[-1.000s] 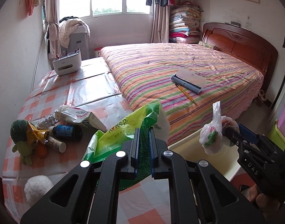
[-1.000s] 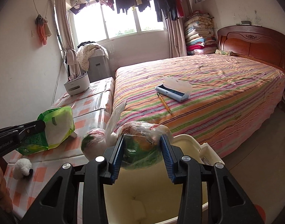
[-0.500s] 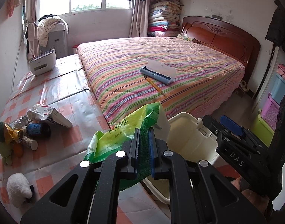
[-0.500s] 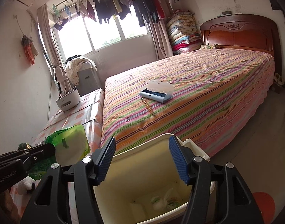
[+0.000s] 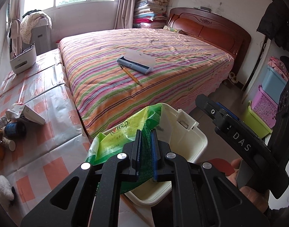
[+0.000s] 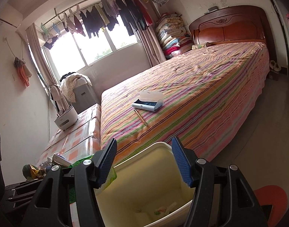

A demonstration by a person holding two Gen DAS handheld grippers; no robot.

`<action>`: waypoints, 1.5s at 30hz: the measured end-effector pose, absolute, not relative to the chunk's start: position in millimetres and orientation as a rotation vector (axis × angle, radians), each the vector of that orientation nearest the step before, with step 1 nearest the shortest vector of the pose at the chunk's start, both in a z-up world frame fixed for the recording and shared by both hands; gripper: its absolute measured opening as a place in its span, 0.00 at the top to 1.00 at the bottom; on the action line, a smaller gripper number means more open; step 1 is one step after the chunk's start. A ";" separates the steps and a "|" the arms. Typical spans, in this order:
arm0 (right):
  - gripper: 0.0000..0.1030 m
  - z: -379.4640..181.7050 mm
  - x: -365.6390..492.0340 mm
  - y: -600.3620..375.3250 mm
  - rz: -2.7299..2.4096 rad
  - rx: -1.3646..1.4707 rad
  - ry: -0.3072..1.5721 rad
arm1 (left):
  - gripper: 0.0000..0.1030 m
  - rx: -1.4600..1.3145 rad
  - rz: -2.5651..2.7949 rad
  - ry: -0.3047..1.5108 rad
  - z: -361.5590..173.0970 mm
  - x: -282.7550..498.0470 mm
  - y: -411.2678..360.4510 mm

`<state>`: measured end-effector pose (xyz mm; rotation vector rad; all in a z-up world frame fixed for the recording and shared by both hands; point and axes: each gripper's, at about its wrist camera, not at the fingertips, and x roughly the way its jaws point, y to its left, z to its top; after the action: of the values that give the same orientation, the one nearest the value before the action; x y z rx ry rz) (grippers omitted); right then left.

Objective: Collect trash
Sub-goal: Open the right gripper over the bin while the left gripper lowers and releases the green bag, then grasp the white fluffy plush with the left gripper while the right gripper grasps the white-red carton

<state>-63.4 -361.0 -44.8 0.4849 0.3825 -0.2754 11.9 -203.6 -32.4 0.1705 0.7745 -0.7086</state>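
My left gripper (image 5: 145,132) is shut on a green plastic package (image 5: 123,134), which hangs over the near rim of the cream waste bin (image 5: 193,138). Seen from the left wrist, my right gripper (image 5: 210,103) hovers just right of the bin with a hand behind it. In its own view the right gripper (image 6: 144,141) stands open and empty above the bin (image 6: 144,179). A knotted bag of rubbish (image 6: 159,211) lies at the bin's bottom. The green package (image 6: 110,176) shows at the bin's left rim.
More litter sits on the checked table (image 5: 49,113): a crushed carton (image 5: 25,113), a dark bottle (image 5: 14,130) and a white fluffy toy (image 5: 2,189). On the striped bed (image 5: 163,56) lie a blue-grey case (image 5: 135,61) and a pencil (image 5: 131,75). Stacked plastic crates (image 5: 265,102) stand at the right.
The right gripper opened and the knotted bag dropped into the bin. The left gripper carried the green package rightward from the table to the bin's rim.
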 end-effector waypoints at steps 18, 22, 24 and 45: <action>0.43 -46.7 -63.3 -360.0 -0.272 0.490 0.388 | 0.11 0.188 -0.546 0.600 -10.7 0.7 -177.8; 0.43 -46.7 -58.7 -353.5 -0.260 0.478 0.397 | 0.11 0.161 -0.495 0.614 -10.4 10.5 -157.8; 0.43 -48.4 -55.6 -348.4 -0.250 0.470 0.403 | 0.11 0.154 -0.469 0.619 -10.7 14.2 -146.9; 0.34 -59.5 -12.9 -272.5 -0.106 0.355 0.502 | 0.11 0.059 -0.120 0.723 -28.9 43.9 10.2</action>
<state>-12.9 -272.5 -59.5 0.3547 0.5019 -0.1058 43.9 10.2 -28.9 0.0587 0.7225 -0.1196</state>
